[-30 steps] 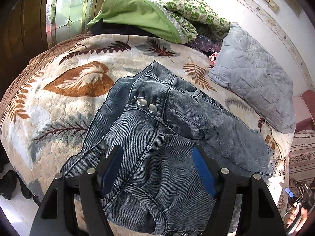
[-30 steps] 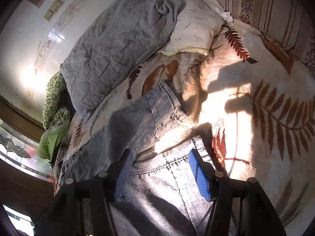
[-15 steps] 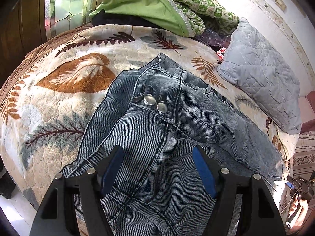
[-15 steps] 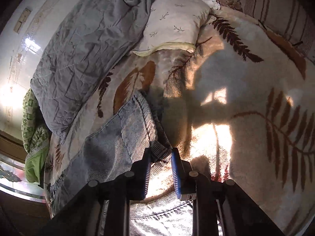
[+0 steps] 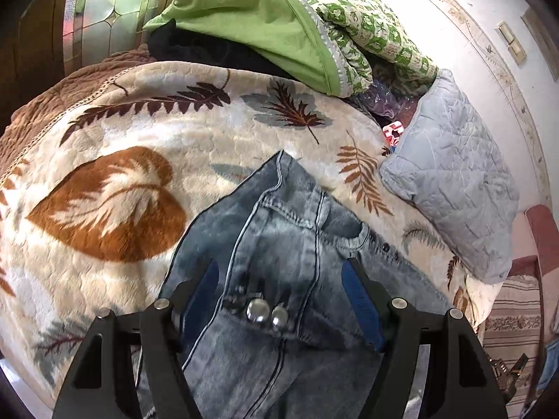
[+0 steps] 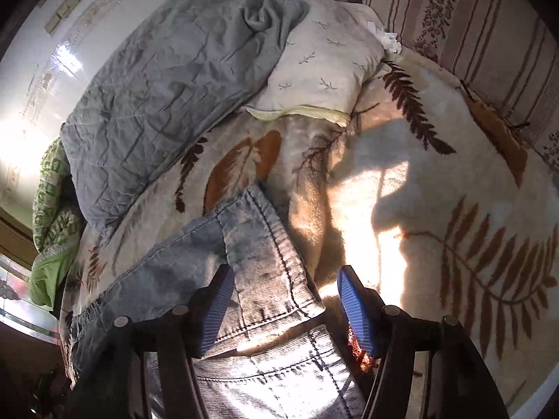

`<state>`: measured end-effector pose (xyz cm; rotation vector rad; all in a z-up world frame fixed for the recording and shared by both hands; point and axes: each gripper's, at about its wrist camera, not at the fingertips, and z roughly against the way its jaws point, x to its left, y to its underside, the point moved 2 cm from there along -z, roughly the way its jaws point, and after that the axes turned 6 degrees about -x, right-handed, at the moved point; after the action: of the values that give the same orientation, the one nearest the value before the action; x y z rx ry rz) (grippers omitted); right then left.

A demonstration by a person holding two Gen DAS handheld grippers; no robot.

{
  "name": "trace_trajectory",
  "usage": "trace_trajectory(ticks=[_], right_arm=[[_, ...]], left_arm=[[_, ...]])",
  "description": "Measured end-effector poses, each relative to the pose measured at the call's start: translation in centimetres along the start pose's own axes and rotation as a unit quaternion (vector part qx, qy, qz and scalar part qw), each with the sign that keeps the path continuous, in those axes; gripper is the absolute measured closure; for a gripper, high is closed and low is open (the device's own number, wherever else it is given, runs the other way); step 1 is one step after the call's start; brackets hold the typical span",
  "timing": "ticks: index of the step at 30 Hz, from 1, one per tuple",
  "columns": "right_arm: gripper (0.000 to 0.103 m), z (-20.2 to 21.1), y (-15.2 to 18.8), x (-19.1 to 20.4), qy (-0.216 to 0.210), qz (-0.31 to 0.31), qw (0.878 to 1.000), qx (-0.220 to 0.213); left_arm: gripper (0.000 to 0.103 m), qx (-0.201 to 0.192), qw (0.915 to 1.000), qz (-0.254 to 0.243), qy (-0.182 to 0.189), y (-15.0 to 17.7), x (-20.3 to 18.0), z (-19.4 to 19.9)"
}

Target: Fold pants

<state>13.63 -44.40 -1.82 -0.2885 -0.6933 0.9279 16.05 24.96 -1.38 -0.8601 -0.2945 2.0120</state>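
Blue denim pants (image 5: 293,244) lie on a leaf-patterned blanket (image 5: 104,181) on a bed. In the left wrist view the waist end with two metal buttons (image 5: 265,312) lies between the fingers of my left gripper (image 5: 279,300), which is open and close over the cloth. In the right wrist view a hemmed leg end (image 6: 262,244) lies over another denim layer (image 6: 279,377). My right gripper (image 6: 283,309) is open, with the hem between its blue pads.
A grey quilted pillow (image 5: 454,188) and a green cover with patterned bedding (image 5: 265,31) lie at the head of the bed. In the right wrist view the grey pillow (image 6: 167,97), a cream pillow (image 6: 325,66) and a striped cushion (image 6: 471,28) lie beyond the pants.
My left gripper has moved forward over the waist, so the buttons now lie between its fingers. My right gripper, nearly shut on the hem half a second ago, has opened wide.
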Motion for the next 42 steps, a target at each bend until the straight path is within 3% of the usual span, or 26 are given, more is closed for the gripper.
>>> trace_trajectory(ticks=[5,9,12,16,20,24,26,28,33,34,35,37,39,41,42], right_arm=[[0.038,-2.4,-1.6,1.9,-0.043,0.011,0.999,0.013],[0.038,-4.6,-2.8,2.6,-0.076,0.006,0.997,0.032],[0.039,-6.3,-4.4,2.7,-0.088,0.006,0.995,0.045],[0.044,-9.4,-6.2,3.2,-0.079,0.027,0.994,0.07],[0.057,-12.7,-6.6,3.8,-0.06,0.045,0.992,0.098],[0.062,-14.8,-6.1,4.2,-0.035,0.065,0.991,0.109],[0.078,-14.9,-6.2,4.2,-0.02,0.072,0.992,0.103],[0.085,-14.9,-6.2,4.1,-0.006,0.085,0.991,0.105],[0.083,-14.2,-7.1,4.4,0.011,0.105,0.991,0.079],[0.075,-14.2,-7.3,4.4,0.013,0.106,0.991,0.082],[0.057,-14.4,-7.3,4.4,0.012,0.104,0.991,0.089],[0.049,-15.0,-6.9,4.7,0.011,0.108,0.989,0.095],[0.052,-15.5,-6.4,4.8,0.014,0.106,0.989,0.1],[0.083,-15.6,-6.3,4.6,0.022,0.105,0.99,0.096],[0.084,-15.3,-6.3,4.6,0.016,0.102,0.99,0.095]], left_arm=[[0.03,0.026,0.9986,-0.041,0.022,-4.5,-2.4,-5.3],[0.03,0.066,0.9973,-0.018,0.026,-6.0,-2.2,-9.7],[0.037,0.071,0.9968,0.001,0.037,-6.3,-2.0,-11.2],[0.047,0.077,0.9965,-0.003,0.033,-6.4,-2.2,-12.8],[0.048,0.083,0.9961,-0.008,0.029,-6.4,-2.3,-13.9],[0.05,0.084,0.9962,0.0,0.025,-6.6,-2.2,-14.6],[0.082,0.088,0.996,-0.015,-0.004,-6.7,-2.3,-15.0],[0.096,0.095,0.9954,-0.007,-0.012,-6.8,-2.0,-15.4],[0.098,0.102,0.9947,-0.01,-0.002,-6.9,-1.8,-15.3],[0.098,0.1,0.995,-0.01,-0.001,-7.0,-1.8,-15.3],[0.097,0.098,0.9951,-0.003,0.0,-7.1,-1.6,-15.3],[0.096,0.104,0.9944,0.015,0.008,-7.1,-1.2,-15.5],[0.096,0.097,0.9953,-0.002,0.004,-7.1,-1.6,-15.4],[0.1,0.087,0.9958,-0.024,-0.01,-6.9,-2.1,-15.0],[0.1,0.08,0.9963,-0.026,-0.012,-7.0,-2.2,-14.8]])
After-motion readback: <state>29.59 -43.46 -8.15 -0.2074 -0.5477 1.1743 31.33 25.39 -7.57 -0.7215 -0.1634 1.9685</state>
